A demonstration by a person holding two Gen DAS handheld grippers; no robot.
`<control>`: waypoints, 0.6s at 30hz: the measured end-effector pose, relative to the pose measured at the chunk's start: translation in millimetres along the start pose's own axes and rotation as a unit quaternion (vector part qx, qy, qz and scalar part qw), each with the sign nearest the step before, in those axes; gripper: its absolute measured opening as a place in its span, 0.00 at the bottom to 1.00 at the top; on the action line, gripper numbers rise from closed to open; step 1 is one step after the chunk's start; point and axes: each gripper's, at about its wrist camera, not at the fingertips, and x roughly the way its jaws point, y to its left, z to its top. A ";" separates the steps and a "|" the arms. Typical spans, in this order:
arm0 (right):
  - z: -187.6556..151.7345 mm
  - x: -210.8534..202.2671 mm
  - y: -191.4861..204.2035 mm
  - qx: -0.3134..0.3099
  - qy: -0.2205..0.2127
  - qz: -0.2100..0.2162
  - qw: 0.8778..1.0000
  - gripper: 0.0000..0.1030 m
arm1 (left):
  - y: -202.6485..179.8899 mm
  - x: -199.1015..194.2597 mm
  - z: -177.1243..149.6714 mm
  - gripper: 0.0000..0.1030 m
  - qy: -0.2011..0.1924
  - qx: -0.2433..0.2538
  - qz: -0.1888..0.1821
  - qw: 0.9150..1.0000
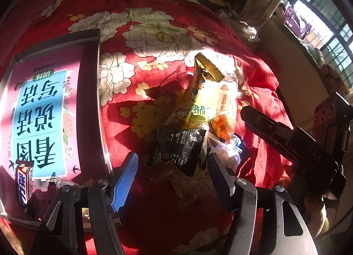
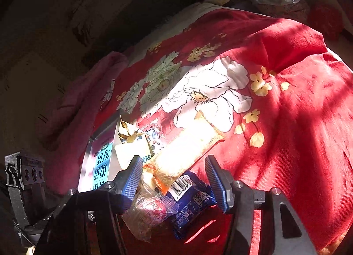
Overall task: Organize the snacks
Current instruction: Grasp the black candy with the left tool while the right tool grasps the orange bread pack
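Observation:
A pile of snack packets lies on a red floral bedspread. In the left wrist view it holds a black packet, a yellow-green packet and an orange-clear packet. My left gripper is open, its jaws just short of the black packet. My right gripper is open over a blue packet, a clear red-print packet and a long pale packet. It also shows in the left wrist view, at the pile's right. A Snickers bar lies in the tray.
A dark-rimmed tray holding a pink and blue book sits left of the pile; it also shows in the right wrist view. Pink cloth lies beyond it. A window is at the far right.

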 end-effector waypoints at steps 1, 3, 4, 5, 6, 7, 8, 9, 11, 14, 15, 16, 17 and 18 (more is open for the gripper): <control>1.6 2.8 -2.0 0.006 0.003 0.002 1.000 0.56 | 0.6 1.6 0.7 0.65 0.001 -0.001 -0.001 1.000; 3.5 9.2 -6.1 0.020 0.011 0.009 1.000 0.56 | 1.3 4.2 2.1 0.65 0.001 -0.001 -0.001 1.000; 5.1 13.8 -8.9 0.029 0.016 0.010 0.999 0.56 | 1.5 5.2 2.7 0.65 0.002 -0.001 -0.001 1.000; 5.6 17.3 -11.6 0.036 0.020 0.011 0.999 0.56 | 1.7 6.4 3.2 0.65 0.003 -0.001 0.000 1.000; 6.2 20.7 -13.7 0.042 0.025 0.013 0.999 0.56 | 1.7 7.4 3.6 0.65 0.003 -0.001 -0.001 1.000; 7.0 24.0 -16.3 0.051 0.027 0.017 0.998 0.56 | 1.6 8.7 4.0 0.65 0.003 0.000 -0.001 1.000; 8.0 26.6 -18.3 0.058 0.029 0.021 0.998 0.56 | 1.5 9.9 4.3 0.65 0.004 0.001 -0.001 1.000; 9.2 29.1 -19.5 0.063 0.030 0.024 0.997 0.56 | 1.4 11.2 4.6 0.65 0.004 0.001 0.000 1.000; 11.0 36.1 -21.6 0.069 0.036 0.030 0.997 0.56 | 2.0 13.8 5.2 0.65 0.006 0.000 -0.002 1.000; 12.7 45.7 -23.1 0.077 0.041 0.033 0.996 0.57 | 3.3 18.0 6.6 0.65 0.010 -0.002 -0.003 1.000; 13.5 47.3 -23.0 0.077 0.040 0.033 0.996 0.57 | 3.5 19.0 7.0 0.65 0.010 -0.003 -0.005 1.000; 14.6 49.1 -22.8 0.076 0.040 0.034 0.996 0.56 | 3.7 20.1 7.2 0.65 0.011 -0.003 -0.007 1.000; 15.5 51.1 -22.3 0.075 0.039 0.035 0.996 0.56 | 3.8 21.1 7.5 0.65 0.012 -0.003 -0.007 1.000; 16.2 53.1 -21.7 0.074 0.039 0.035 0.996 0.56 | 3.6 22.3 7.8 0.65 0.012 -0.003 -0.007 1.000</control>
